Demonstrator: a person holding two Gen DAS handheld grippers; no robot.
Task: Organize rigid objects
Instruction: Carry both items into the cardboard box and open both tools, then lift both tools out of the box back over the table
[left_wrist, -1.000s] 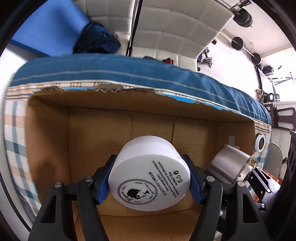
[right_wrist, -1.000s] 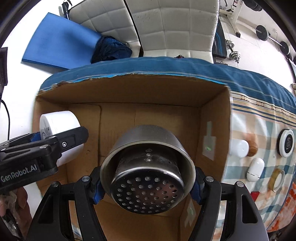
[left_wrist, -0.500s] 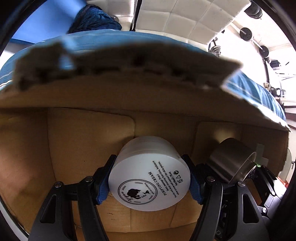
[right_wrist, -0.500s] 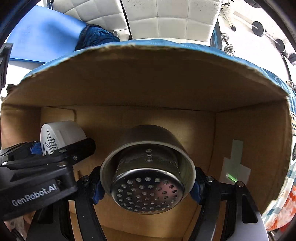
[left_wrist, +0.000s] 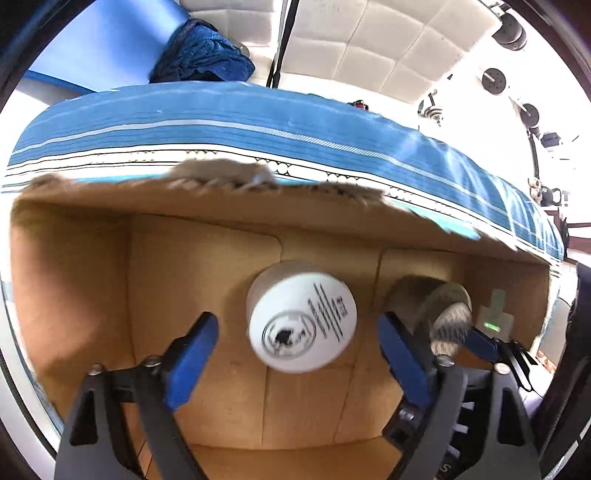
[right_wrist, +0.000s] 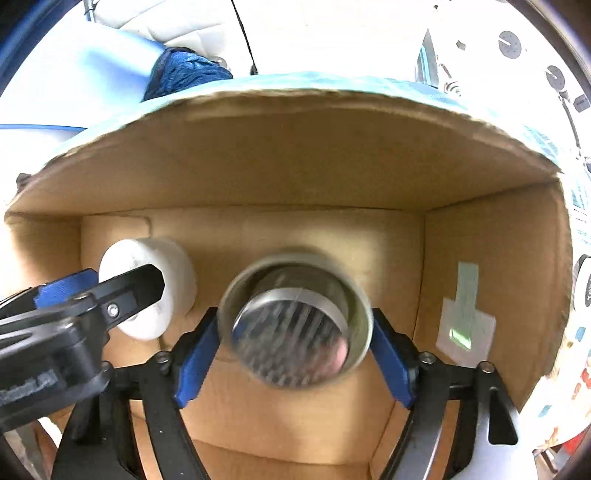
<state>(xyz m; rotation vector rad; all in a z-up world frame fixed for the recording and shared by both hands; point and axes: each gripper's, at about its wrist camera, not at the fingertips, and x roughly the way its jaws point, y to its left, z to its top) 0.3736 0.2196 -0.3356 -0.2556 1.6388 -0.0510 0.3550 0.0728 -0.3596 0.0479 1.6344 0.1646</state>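
Box (left_wrist: 74, 280): open cardboard carton, both grippers reaching down into it; far rim torn and ragged in the left wrist view.
Box floor: bare brown card with flap seams showing.
Left gripper (left_wrist: 295, 354): points down into the left half of the box. Jaws have just been opening and now stand wide, blue pads clear of the jar on both sides. Nothing gripped.
Jar (left_wrist: 301, 315): white round cream jar, printed base with a dark round logo facing the camera. Sits between the left jaws with a gap to each pad, on or just above the box floor; blur prevents telling which. In the right wrist view the jar (right_wrist: 155, 284) lies left of the cup, partly behind a left finger.
Right gripper (right_wrist: 295, 347): points down into the middle of the box. Jaws have just been opening; the blue pads sit right at the cup's rim on both sides, and whether they touch it is not clear through the blur.
Cup (right_wrist: 295, 317): steel cup with a perforated insert, open mouth toward the camera, blurred. Stands right of the jar and apart from it.
Tape (right_wrist: 465, 317): pale patch on the right inner wall of the box.
Bed cover (left_wrist: 258, 122): blue striped cloth beyond the far wall.
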